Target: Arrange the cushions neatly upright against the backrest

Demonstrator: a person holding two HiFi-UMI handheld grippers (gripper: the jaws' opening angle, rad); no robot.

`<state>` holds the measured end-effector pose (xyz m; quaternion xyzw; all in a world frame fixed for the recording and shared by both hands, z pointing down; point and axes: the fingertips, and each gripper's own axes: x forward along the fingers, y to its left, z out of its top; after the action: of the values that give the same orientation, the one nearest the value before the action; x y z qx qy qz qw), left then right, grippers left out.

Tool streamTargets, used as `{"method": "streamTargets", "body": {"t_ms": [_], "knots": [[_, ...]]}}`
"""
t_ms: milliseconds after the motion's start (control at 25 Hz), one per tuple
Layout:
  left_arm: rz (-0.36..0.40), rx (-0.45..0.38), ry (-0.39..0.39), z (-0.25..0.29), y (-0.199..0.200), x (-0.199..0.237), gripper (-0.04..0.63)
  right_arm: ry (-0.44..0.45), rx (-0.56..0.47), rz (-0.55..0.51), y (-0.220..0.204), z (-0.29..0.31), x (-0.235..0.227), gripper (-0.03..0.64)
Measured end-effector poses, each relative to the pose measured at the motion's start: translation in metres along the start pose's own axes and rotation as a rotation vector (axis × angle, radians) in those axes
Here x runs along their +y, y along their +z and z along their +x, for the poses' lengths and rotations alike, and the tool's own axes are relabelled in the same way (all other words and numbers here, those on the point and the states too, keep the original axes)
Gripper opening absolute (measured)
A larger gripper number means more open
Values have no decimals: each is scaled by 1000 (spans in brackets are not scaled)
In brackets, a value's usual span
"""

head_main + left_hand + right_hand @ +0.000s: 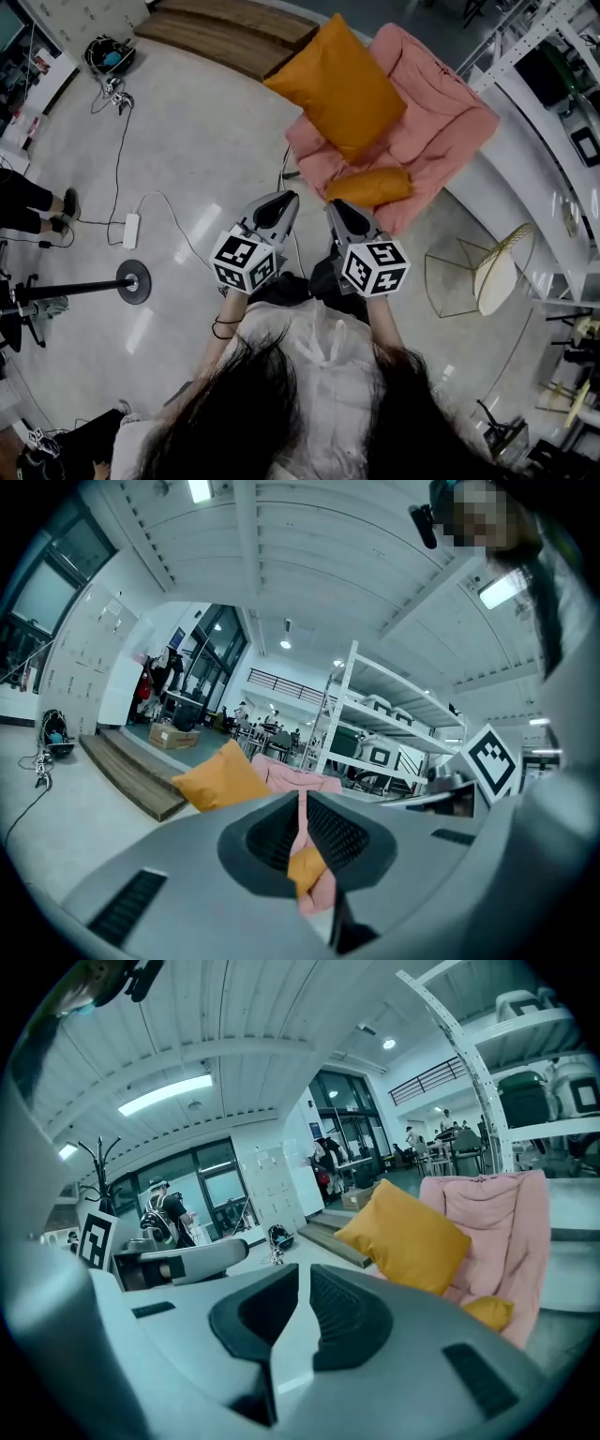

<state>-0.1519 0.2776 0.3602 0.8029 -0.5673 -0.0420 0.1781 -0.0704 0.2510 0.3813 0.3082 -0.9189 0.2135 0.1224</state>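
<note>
A pink armchair (pixel 441 122) stands ahead of me. A large orange cushion (pixel 337 84) leans tilted over its left arm and backrest. On the front of the seat a small orange cushion (pixel 370 186) lies flat. My left gripper (pixel 286 199) and right gripper (pixel 337 204) are held side by side just short of the seat's front edge, both shut and empty. The left gripper view shows the large cushion (pixel 220 778) left of its closed jaws. In the right gripper view the large cushion (pixel 408 1237) and the small cushion (pixel 489 1312) lie right of the jaws.
A gold wire side table (pixel 492 272) stands right of the chair beside a long white platform (pixel 525 178). A wooden step (pixel 234 33) lies behind the chair. Cables with a power strip (pixel 131 230) and a round stand base (pixel 134 281) are on the floor at left.
</note>
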Motion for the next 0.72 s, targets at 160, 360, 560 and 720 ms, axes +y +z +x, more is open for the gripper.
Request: {"method": "streamTargets", "body": {"t_ms": [160, 360, 560, 720], "knots": [[60, 23, 12, 21, -2, 2, 34, 2, 1, 10, 3, 7, -21, 51], [298, 112, 42, 57, -1, 4, 34, 7, 0, 26, 15, 25, -55, 52], [110, 58, 44, 104, 6, 14, 34, 13, 3, 20, 40, 44, -102, 52], [143, 88, 101, 151, 5, 22, 34, 31, 20, 16, 57, 56, -145, 52]]}}
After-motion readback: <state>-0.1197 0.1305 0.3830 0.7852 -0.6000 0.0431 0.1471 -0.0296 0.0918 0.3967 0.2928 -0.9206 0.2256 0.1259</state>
